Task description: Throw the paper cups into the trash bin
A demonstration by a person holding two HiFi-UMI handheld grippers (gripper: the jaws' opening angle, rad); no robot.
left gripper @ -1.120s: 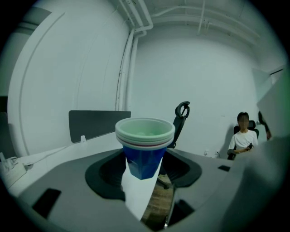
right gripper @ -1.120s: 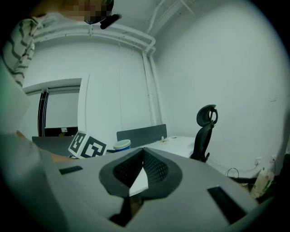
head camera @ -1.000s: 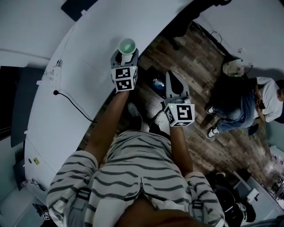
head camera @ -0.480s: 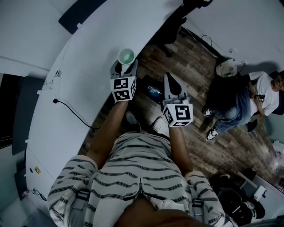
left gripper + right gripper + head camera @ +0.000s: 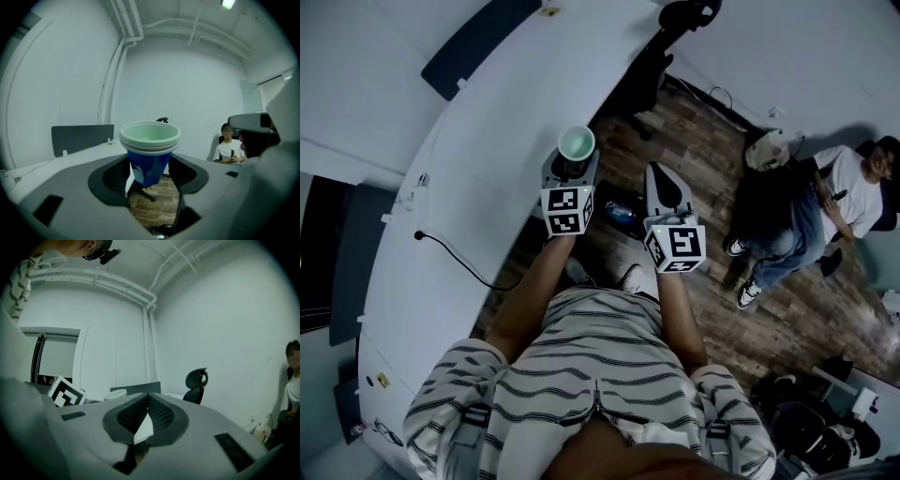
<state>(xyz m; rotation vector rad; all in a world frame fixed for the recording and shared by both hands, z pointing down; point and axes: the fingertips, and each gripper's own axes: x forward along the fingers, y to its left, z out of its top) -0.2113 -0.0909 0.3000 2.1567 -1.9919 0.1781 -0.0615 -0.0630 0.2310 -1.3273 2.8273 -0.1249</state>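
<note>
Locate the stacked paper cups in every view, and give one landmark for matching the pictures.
Head view: cups upper centre, over the desk's edge.
Left gripper view: cups at centre, held between the jaws.
Right gripper view: only the pale rim, left of centre.
Shared landmark: the dark panel on the desk, left of the cups in the left gripper view, right of them in the right gripper view.
</note>
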